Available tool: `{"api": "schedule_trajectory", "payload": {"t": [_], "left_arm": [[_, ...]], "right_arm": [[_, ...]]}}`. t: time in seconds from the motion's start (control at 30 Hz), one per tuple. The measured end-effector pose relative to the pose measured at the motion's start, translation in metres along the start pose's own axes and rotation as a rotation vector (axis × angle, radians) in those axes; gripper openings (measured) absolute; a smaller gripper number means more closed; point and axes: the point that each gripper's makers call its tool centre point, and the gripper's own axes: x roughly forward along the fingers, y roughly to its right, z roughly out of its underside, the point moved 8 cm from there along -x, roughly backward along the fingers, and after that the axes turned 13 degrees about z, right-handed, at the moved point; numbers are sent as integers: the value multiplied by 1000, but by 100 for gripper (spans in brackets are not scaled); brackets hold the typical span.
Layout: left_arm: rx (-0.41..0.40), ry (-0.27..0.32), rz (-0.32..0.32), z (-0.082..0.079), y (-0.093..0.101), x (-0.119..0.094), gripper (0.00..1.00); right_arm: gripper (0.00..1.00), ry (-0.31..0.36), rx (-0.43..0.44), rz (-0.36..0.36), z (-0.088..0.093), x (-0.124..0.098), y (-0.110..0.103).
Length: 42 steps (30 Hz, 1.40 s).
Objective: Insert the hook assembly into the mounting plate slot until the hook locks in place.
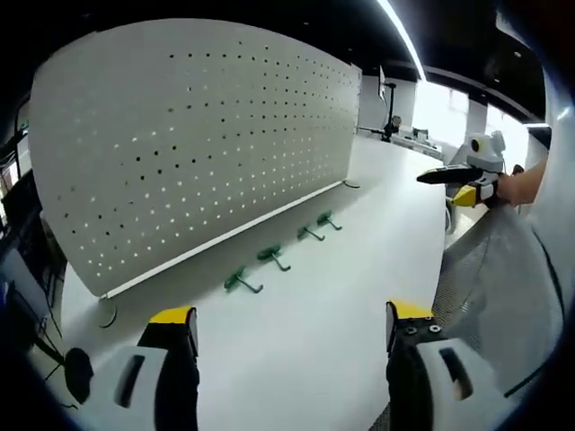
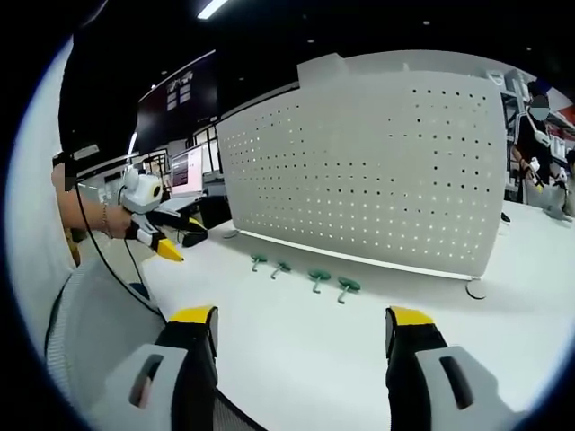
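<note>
Four green hooks (image 1: pixel 276 258) lie in a row on the white worktop (image 1: pixel 359 296) just before the upright pegboard (image 1: pixel 198 135), toward 12 o'clock of the left gripper (image 1: pixel 292 332). Both it and the right gripper (image 2: pixel 301 337) hang empty, jaws apart.

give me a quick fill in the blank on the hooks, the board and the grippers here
1. The number of green hooks lying on the white table is ____.
2. The hooks lie in a row in front of the upright white ____, full of small holes.
3. The left gripper has its jaws ____ and holds nothing.
4. The right gripper holds ____.

Missing words: four; pegboard; open; nothing
</note>
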Motion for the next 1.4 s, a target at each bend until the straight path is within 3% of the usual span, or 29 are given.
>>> {"api": "schedule_trajectory", "payload": {"t": [0.23, 0.83, 1.4], "left_arm": [[23, -66, 41, -4, -13, 6, 89], [98, -163, 93, -23, -50, 26, 86], [196, -276, 148, -25, -65, 43, 84]], "right_arm": [[74, -6, 1, -6, 1, 0, 0], [73, -13, 17, -34, 2, 2, -3], [73, -20, 19, -35, 3, 2, -3]]}}
